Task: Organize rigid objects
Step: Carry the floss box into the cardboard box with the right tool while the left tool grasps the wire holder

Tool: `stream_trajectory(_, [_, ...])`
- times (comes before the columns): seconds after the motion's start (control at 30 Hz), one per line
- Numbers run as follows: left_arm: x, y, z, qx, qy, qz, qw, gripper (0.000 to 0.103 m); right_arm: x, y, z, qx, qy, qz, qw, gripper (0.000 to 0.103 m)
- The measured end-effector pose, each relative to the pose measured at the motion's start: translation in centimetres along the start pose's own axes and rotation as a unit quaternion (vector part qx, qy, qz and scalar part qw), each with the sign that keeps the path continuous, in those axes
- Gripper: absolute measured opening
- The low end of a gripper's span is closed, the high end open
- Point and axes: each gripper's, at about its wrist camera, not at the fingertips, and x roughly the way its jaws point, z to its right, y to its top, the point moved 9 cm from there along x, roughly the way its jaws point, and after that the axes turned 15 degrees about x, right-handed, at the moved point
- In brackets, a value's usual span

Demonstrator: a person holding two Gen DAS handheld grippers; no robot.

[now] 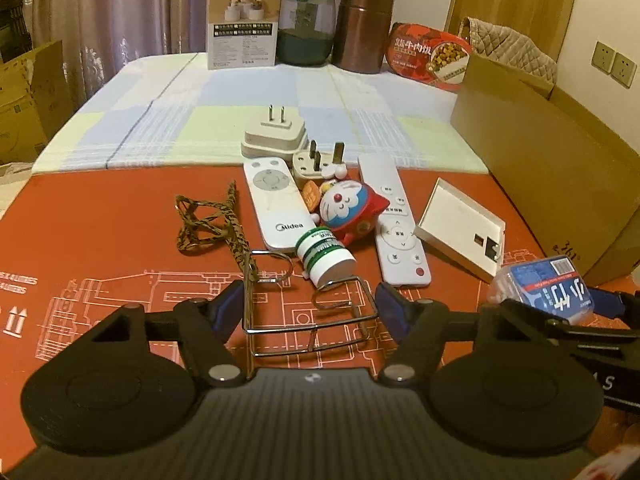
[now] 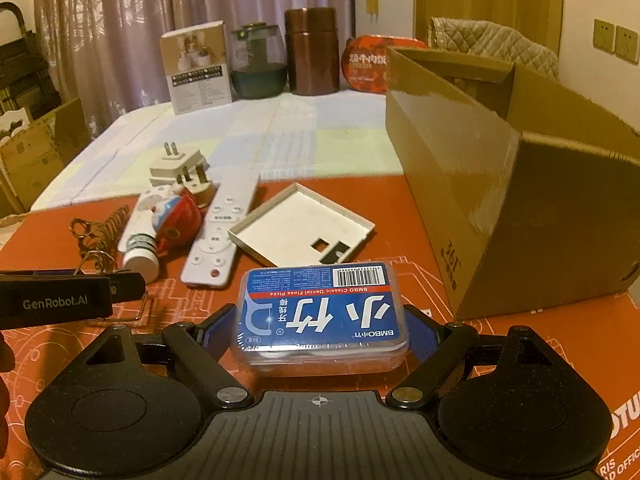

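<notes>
We log the left tool (image 1: 310, 306): fingers spread around a wire rack (image 1: 308, 322), blue pads at its two sides; we cannot tell whether they press it. The rack lies on the red mat (image 1: 100, 240) of the desk.

Right tool (image 2: 320, 328): closed on a floss box (image 2: 320, 312), held label-up, clear of the mat.

From the left wrist view, at 12 o'clock beyond the rack:
- pill bottle (image 1: 326, 256), on its side, touching the rack's hook
- Doraemon toy (image 1: 352, 210), lying between two remotes
- Midea remote (image 1: 274, 204) at 11 o'clock
- second remote (image 1: 394, 220) at 1 o'clock
- white adapter (image 1: 274, 132), prongs up, and a beige plug (image 1: 310, 164) just beside it
- braided cord (image 1: 212, 220) at 10 o'clock
- white tray (image 1: 460, 228) at 2 o'clock, tilted

From the right wrist view, a cardboard box (image 2: 512, 184) stands open at 1 o'clock, near the floss box.

Far edge of the desk, at 12 o'clock: product carton (image 1: 242, 20), glass jar (image 1: 306, 26), brown canister (image 1: 366, 26), red food pack (image 1: 430, 54).
</notes>
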Motion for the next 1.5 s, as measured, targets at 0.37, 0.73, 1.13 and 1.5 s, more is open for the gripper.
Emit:
stream_trajectory(0.37, [-5.1,2.5,-0.5,-0.005,0.007,0.037,0.9993,0.066,-3.8,2.5,-1.6,-0.013,0.015,0.051,0.998,0.083])
stream_trajectory(0.73, [-11.1,9.4,2.7,0.015,-0.034,0.106,0.9937,0.066,-9.1,8.4,-0.9,0.000,0.022,0.113,0.993,0.083])
stream_trajectory(1.13, [-9.8,18.0,14.9,0.073,-0.125,0.144,0.9790,0.066,-12.6,19.4,11.1,0.050,-0.029,0.137,0.989,0.083])
stream_trajectory(1.5, [-2.9,19.0,24.5,0.169,-0.173,0.113,0.9637,0.066,-10.3,18.6,19.3,0.086,-0.054,0.098,0.990,0.083])
